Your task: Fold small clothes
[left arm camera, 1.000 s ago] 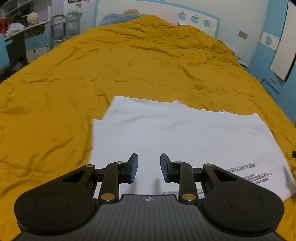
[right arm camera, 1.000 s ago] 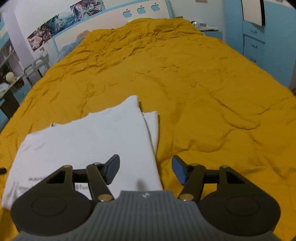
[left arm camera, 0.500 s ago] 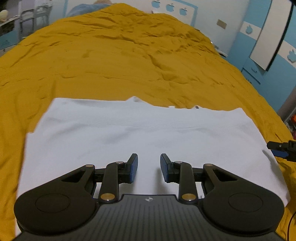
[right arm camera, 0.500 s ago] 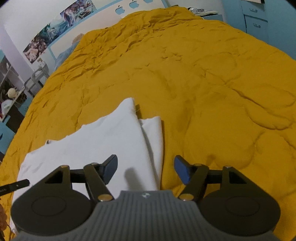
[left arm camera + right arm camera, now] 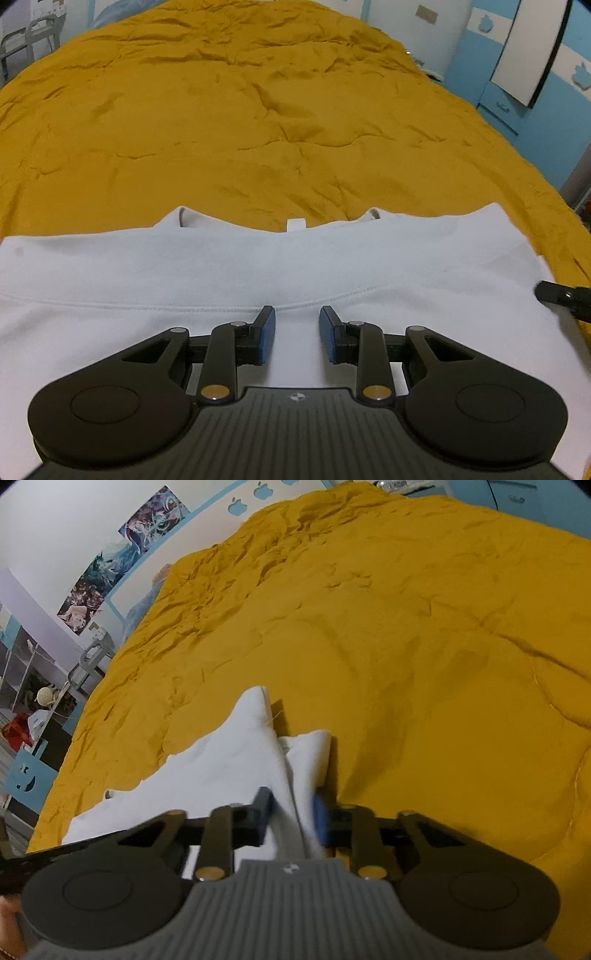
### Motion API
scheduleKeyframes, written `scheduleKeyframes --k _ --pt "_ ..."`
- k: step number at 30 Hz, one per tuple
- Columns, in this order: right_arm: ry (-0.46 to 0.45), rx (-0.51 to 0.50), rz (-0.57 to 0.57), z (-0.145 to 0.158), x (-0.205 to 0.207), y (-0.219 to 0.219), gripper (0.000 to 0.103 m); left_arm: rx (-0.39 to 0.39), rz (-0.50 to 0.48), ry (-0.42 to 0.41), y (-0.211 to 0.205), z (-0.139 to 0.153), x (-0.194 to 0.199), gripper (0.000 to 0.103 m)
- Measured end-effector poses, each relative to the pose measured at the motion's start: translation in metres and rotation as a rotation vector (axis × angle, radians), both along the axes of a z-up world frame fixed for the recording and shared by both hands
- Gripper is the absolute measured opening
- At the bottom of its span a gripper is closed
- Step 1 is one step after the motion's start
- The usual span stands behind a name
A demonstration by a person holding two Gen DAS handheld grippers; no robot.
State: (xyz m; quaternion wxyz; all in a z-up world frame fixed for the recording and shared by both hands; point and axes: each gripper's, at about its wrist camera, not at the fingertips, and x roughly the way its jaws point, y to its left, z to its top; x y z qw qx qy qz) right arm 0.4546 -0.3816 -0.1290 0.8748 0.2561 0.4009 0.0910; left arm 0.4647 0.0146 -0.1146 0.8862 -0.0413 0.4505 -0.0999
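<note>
The white T-shirt (image 5: 258, 273) lies flat on the yellow bedspread (image 5: 258, 122), filling the lower half of the left wrist view. Its neckline and label sit at the far edge near the centre of the frame, and a stitched hem line runs across just beyond your left gripper (image 5: 297, 334).

You should expect it to be light, soft and limp: it will drape and sag from wherever you pinch it, and the stacked layers can slide over one another or part if you catch only the top one. It is not fragile, so a firm pinch looks safe.

Your left gripper hangs over the middle of the cloth with its jaws narrowly apart and nothing between them. The fabric there is flat, with no edge to bite, so you would do better at a border or corner.

In the right wrist view, your right gripper (image 5: 291, 814) is at the shirt's right side in the lower centre of the frame, and its jaws are closing with a raised ridge of white cloth between them. The blue pad (image 5: 320, 818) is blurred, so a full clamp is not certain. Beyond the jaws the folded sleeve edge (image 5: 314, 749) sticks out onto the bedspread. Take all layers at that edge, and match it with a grip on the opposite side so the fold lifts evenly.
</note>
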Motion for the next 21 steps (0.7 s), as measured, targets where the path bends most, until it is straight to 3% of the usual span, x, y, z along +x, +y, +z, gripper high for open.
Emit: scheduleKeyframes --k 4,10,17,21 --pt "-0.035 -0.05 0.027 0.015 -0.003 0.013 0.005 -0.026 -0.005 -0.023 0.007 0.008 -0.01 0.034" --pt "-0.098 -0.005 0.05 0.064 -0.015 0.038 0.004 -0.023 0.029 -0.073 0.035 0.049 -0.045 0.034" --pt "-0.143 0.036 0.101 0.123 -0.022 0.107 0.004 -0.004 0.1 -0.117 0.094 0.101 -0.09 0.034" --pt "-0.148 0.037 0.126 0.144 -0.025 0.16 0.004 -0.016 0.151 -0.126 0.131 0.109 -0.112 0.034"
